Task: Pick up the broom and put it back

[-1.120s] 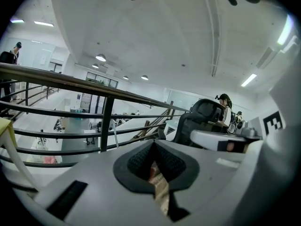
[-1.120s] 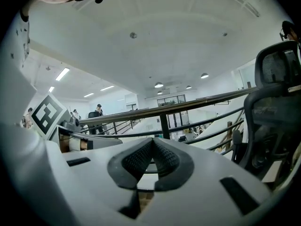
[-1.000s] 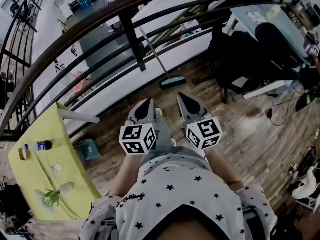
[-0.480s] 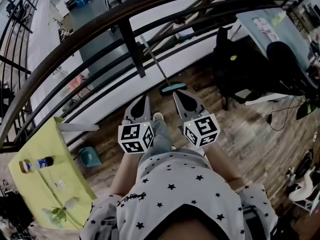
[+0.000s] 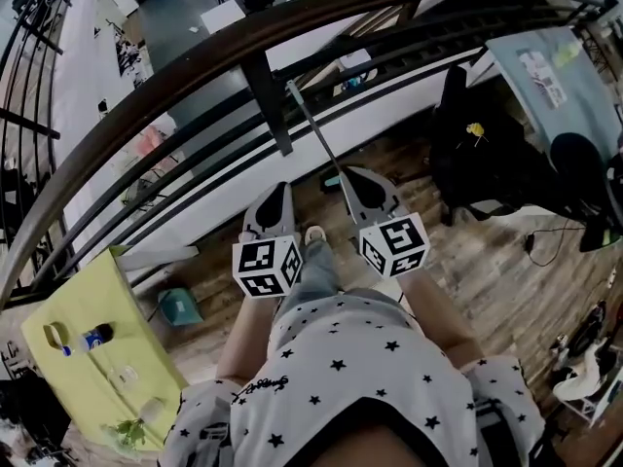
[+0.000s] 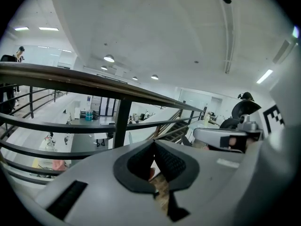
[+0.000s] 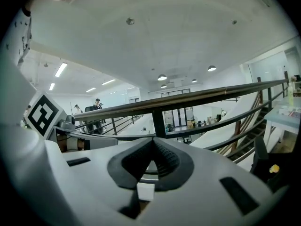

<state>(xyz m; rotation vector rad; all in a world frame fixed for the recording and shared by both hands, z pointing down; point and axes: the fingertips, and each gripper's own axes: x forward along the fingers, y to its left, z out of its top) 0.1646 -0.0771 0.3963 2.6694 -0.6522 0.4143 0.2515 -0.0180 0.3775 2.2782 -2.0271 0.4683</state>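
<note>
The broom (image 5: 310,125) leans with its thin grey handle against the dark railing (image 5: 243,42). Its teal head (image 5: 332,180) rests on the wooden floor, partly hidden behind my right gripper (image 5: 352,174). That gripper's tip sits right at the broom head; its jaws are shut with nothing between them. My left gripper (image 5: 275,189) is beside it to the left, also shut and empty, a little short of the railing's base. In the left gripper view (image 6: 154,142) and the right gripper view (image 7: 153,140) the pads meet, and the broom does not show.
A railing post (image 5: 268,100) stands just left of the broom. A black chair (image 5: 477,154) and a desk (image 5: 545,66) are at the right. A yellow-green table (image 5: 58,314) with a bottle and a teal bin (image 5: 178,306) are at the left.
Both grippers have moved forward together towards the railing and the broom. The broom head, once clear ahead of them, now sits at the right gripper's tip.
</note>
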